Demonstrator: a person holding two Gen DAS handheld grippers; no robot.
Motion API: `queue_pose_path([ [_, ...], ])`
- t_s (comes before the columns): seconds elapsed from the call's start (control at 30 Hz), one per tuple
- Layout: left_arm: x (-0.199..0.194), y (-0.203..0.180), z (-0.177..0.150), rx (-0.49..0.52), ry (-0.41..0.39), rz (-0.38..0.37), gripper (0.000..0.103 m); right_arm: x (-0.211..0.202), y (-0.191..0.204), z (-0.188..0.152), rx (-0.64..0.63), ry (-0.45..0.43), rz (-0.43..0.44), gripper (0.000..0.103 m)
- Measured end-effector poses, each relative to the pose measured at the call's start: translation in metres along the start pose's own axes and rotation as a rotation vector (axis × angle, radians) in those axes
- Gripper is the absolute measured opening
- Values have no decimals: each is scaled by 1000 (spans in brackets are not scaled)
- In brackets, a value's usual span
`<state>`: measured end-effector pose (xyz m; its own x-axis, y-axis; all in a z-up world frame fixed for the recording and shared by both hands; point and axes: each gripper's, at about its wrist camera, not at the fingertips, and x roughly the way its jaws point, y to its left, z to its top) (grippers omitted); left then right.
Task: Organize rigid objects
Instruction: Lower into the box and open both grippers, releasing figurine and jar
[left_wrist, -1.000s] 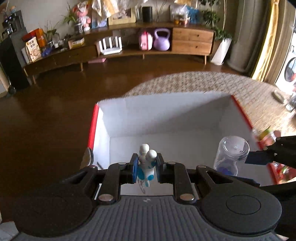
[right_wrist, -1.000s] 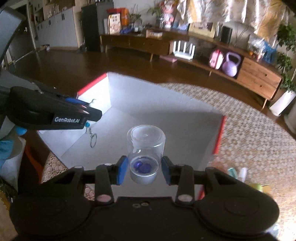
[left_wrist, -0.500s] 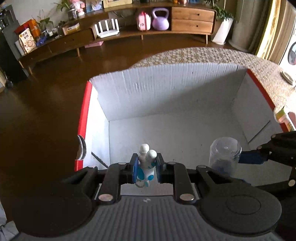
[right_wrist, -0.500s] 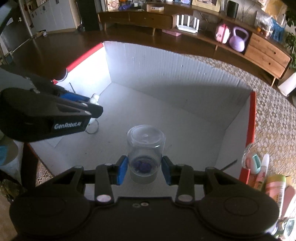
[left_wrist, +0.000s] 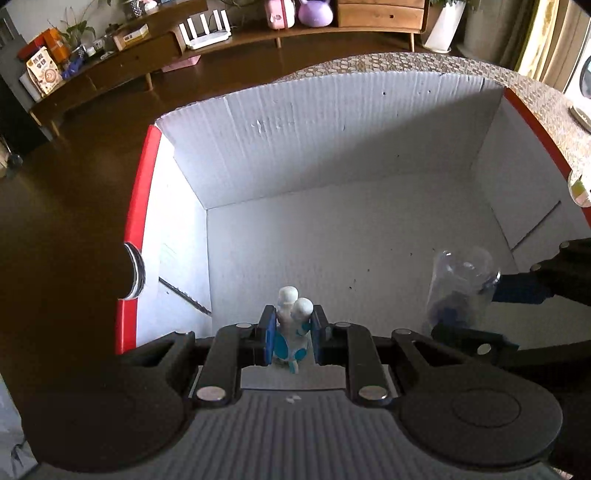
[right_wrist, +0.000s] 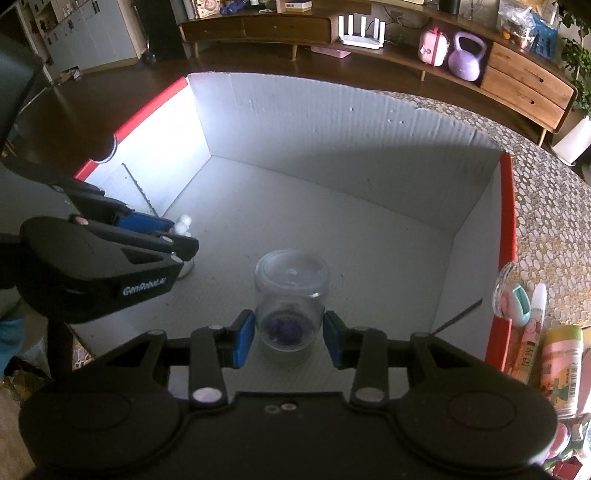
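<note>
A white cardboard box (left_wrist: 332, 129) with red edges fills both views. My left gripper (left_wrist: 293, 332) is shut on a small white and blue figurine (left_wrist: 291, 306), low over the near left of the box floor. In the right wrist view the same figurine (right_wrist: 183, 223) peeks out past the left gripper (right_wrist: 177, 240). A clear jar (right_wrist: 291, 295) with blue pieces inside stands on the floor of the box (right_wrist: 332, 122), between the pads of my right gripper (right_wrist: 290, 341). Its jaws are opening, with a thin gap on each side of the jar (left_wrist: 461, 284).
Outside the box's right wall lie a round pink and green item (right_wrist: 513, 299), a white tube (right_wrist: 533, 317) and a labelled bottle (right_wrist: 561, 369) on a patterned table mat (right_wrist: 546, 206). A low wooden shelf with a purple kettlebell (right_wrist: 467, 55) stands far behind.
Both grippers have sunk into the box and tipped further down. The right pads have drawn off the jar, which now rests on the box floor. The left gripper still clamps the figurine.
</note>
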<state>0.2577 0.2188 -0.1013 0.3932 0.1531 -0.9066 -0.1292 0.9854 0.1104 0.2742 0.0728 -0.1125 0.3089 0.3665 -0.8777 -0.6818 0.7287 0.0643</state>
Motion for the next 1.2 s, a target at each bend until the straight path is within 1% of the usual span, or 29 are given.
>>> queue_pose_path([
  [0.07, 0, 0, 1, -2, 8, 6, 19, -1, -1, 0, 12, -3, 8, 45],
  [0.1, 0, 0, 1, -5, 9, 7, 19, -2, -2, -1, 17, -9, 8, 49],
  [0.13, -1, 0, 1, -9, 9, 3, 19, -3, -2, -1, 21, -16, 4, 56],
  [0.2, -2, -1, 3, -13, 13, 3, 19, -7, -2, -3, 23, -36, 3, 64],
  [0.27, -3, 0, 2, -24, 14, -2, 20, -11, -4, -5, 30, -45, 8, 64],
  [0.33, -5, 1, 2, -39, 15, -4, 27, -16, -4, -5, 37, -55, 15, 64],
  [0.4, -7, 2, 1, -52, 7, 2, 31, -23, -4, -6, 35, -67, 21, 64],
  [0.47, -13, 2, 0, -53, -6, 3, 31, -29, -4, -8, 33, -79, 24, 64],
  [0.53, -19, 0, -1, -55, -18, 4, 31, -36, -4, -10, 32, -92, 31, 69],
  [0.6, -25, -1, -2, -57, -29, 5, 31, -43, -4, -12, 32, -108, 34, 72],
  [0.77, -43, -6, -2, -56, -67, 5, 31, -61, -3, -17, 33, -142, 45, 74],
  [1.0, -69, -12, -8, -59, -120, 9, 31, -91, -5, -24, 43, -195, 64, 86],
  [1.07, -76, -15, -10, -56, -139, 10, 31, -101, -6, -27, 46, -214, 71, 86],
  [1.13, -84, -18, -12, -54, -159, 8, 31, -110, -7, -31, 49, -234, 74, 92],
  [1.2, -92, -20, -14, -57, -176, -5, 31, -119, -9, -35, 53, -253, 79, 92],
])
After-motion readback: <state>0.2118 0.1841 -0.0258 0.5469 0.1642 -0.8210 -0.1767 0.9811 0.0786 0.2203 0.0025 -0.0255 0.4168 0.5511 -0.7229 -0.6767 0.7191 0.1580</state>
